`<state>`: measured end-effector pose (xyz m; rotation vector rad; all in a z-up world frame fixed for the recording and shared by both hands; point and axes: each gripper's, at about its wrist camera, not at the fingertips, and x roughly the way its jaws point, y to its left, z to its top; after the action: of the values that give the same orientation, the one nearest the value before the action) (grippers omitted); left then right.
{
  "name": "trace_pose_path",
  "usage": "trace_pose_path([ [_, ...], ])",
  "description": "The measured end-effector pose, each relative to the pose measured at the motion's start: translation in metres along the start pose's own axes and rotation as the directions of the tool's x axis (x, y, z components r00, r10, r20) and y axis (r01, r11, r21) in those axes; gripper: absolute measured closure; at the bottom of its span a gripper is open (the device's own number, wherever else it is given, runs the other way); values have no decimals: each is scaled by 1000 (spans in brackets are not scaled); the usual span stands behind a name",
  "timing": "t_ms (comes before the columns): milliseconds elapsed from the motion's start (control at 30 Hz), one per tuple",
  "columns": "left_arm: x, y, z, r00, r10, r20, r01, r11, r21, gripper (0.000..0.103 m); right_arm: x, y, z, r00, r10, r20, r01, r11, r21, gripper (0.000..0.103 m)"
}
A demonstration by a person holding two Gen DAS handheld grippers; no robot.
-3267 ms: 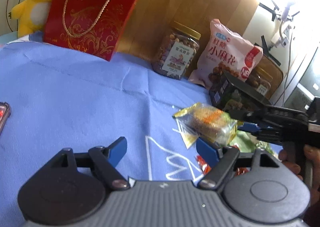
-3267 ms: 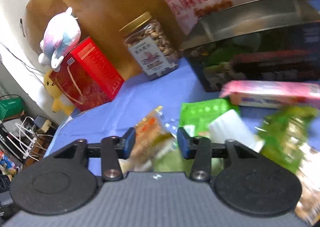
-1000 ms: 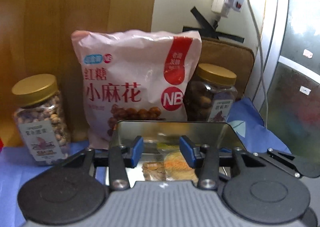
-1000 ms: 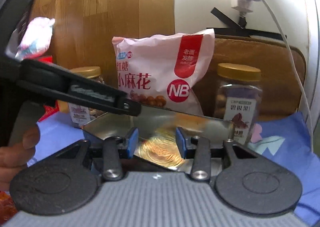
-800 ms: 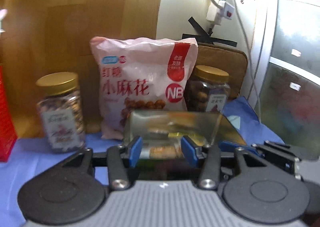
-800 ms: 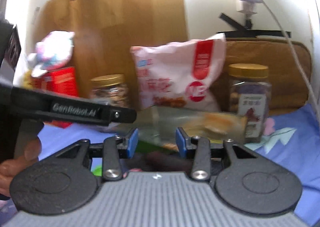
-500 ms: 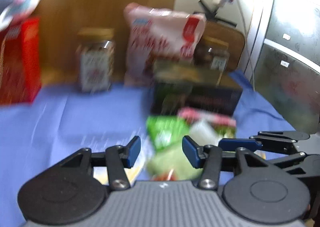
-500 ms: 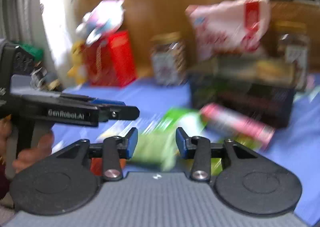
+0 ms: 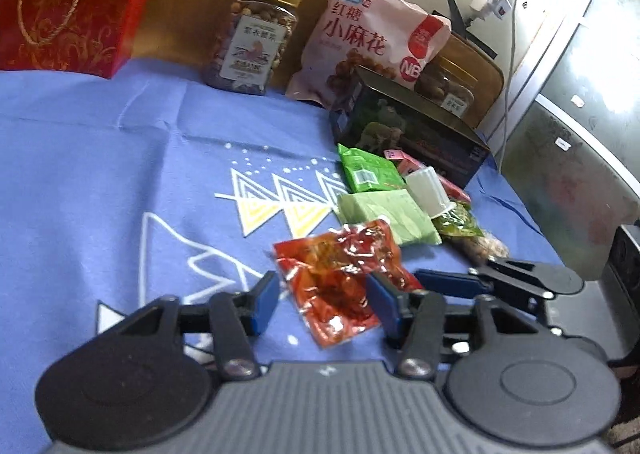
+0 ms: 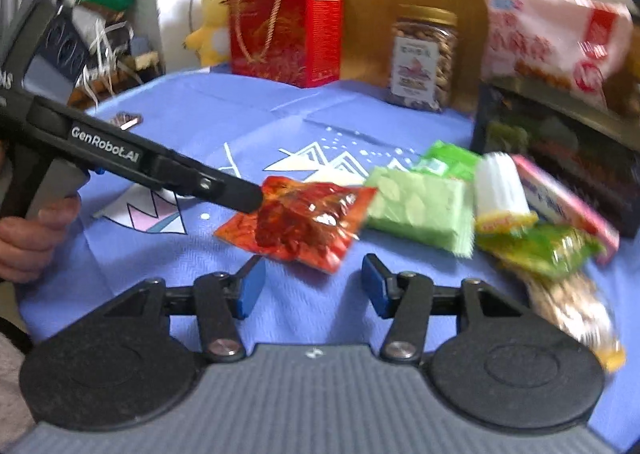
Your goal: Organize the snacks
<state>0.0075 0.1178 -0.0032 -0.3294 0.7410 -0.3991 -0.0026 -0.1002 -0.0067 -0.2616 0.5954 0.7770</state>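
Where cloth (image 9: 120, 158) shows: two jars (perhaps), one red packet (image 9: 340, 282).

Both grippers now away from the tin (image 9: 408, 122), at red packet (image 9: 340, 282)

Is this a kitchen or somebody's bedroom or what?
Probably a room in someone's home, though I can't tell which. A blue tablecloth holds snacks, a yellow plush toy sits behind, and a power strip hangs on the wall.
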Motion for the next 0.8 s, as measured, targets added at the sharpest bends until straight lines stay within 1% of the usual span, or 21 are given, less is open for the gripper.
trace_pose_path([
  [33,1,-1,0,1000,-10,0,10,1000,-4,43,3,3,1,1000,-7,4,7,1000,-23,42],
  [67,2,-1,0,1000,-13,2,13,1000,-6,42,6,4,2,1000,-7,7,7,999,-36,41],
  [133,3,-3,-1,1000,-7,9,7,1000,2,42,12,7,5,1000,-2,10,2,999,-46,32],
  [200,3,-5,-3,1000,1,17,-2,1000,14,42,16,6,6,1000,0,18,0,999,-36,30],
  [267,3,-5,-3,1000,-1,20,1,1000,17,42,16,5,7,1000,19,25,-19,1000,-10,30],
  [333,2,-2,-3,1000,-12,22,12,1000,10,42,13,-6,8,996,80,35,-82,994,69,30],
  [367,2,-1,-3,1000,-20,23,20,1000,4,42,12,-13,9,992,117,43,-121,985,122,30],
  [467,1,7,-1,998,-56,31,57,997,-42,42,8,-41,3,970,233,68,-243,922,302,30],
  [500,1,13,0,996,-80,35,82,994,-76,42,9,-49,1,962,261,83,-273,897,349,31],
  [533,1,18,0,994,-100,38,104,989,-104,42,8,-52,-1,958,272,93,-287,881,375,32],
  [567,1,24,1,992,-123,41,128,983,-133,42,8,-54,-1,954,282,101,-299,869,395,32],
  [667,1,34,0,986,-159,51,166,968,-191,44,10,-57,-1,946,301,120,-322,834,448,35],
  [733,0,37,0,985,-165,55,173,963,-208,45,10,-56,-1,946,300,125,-324,828,458,38],
  [767,-1,38,0,985,-162,57,171,962,-213,47,11,-55,1,948,294,122,-317,832,455,39],
  [800,0,39,0,985,-160,61,169,961,-219,46,12,-53,2,953,280,117,-302,840,451,49],
])
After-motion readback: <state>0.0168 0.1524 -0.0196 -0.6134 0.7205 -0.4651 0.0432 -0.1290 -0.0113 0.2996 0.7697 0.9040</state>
